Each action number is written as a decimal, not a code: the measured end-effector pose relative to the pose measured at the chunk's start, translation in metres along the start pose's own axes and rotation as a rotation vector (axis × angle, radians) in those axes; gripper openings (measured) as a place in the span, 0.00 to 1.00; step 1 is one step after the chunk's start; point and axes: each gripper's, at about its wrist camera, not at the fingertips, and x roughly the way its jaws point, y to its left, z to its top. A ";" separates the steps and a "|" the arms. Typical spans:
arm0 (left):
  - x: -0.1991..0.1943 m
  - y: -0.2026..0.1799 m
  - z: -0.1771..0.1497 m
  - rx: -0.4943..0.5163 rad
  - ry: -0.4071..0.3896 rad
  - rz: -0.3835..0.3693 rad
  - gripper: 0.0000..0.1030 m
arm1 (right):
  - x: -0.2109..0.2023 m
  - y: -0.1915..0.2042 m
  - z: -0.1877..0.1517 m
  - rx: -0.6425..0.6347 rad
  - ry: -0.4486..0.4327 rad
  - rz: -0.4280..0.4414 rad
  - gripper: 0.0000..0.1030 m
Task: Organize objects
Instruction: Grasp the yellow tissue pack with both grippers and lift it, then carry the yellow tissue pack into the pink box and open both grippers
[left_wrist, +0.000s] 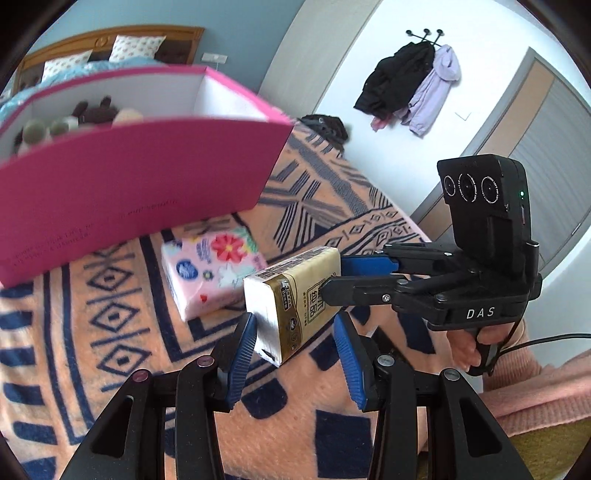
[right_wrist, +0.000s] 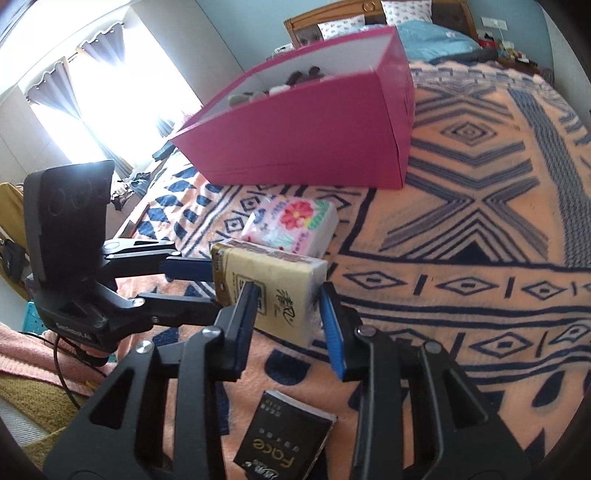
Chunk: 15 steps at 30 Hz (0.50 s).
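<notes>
From the left wrist, the gold tissue pack (left_wrist: 291, 306) hangs tilted above the patterned blanket (left_wrist: 110, 332), just beside a floral tissue pack (left_wrist: 214, 269) and in front of the pink box (left_wrist: 129, 177). Here the right gripper (left_wrist: 334, 277) is clenched on its far end, while the left gripper (left_wrist: 294, 319) brackets its near end with one pad touching. From the right wrist, the left gripper (right_wrist: 216, 286) pinches the gold tissue pack (right_wrist: 273, 291) at its left end and the right gripper (right_wrist: 288, 288) presses both pads against it, with a black "Face" tissue pack (right_wrist: 284, 439) lying on the blanket below.
</notes>
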 end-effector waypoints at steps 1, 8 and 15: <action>-0.003 -0.002 0.003 0.007 -0.008 0.005 0.42 | -0.004 0.003 0.004 -0.009 -0.011 -0.003 0.37; -0.023 0.001 0.040 0.025 -0.075 0.058 0.42 | -0.025 0.013 0.038 -0.070 -0.081 0.002 0.37; -0.032 0.009 0.075 0.029 -0.127 0.111 0.42 | -0.029 0.019 0.076 -0.128 -0.131 -0.013 0.37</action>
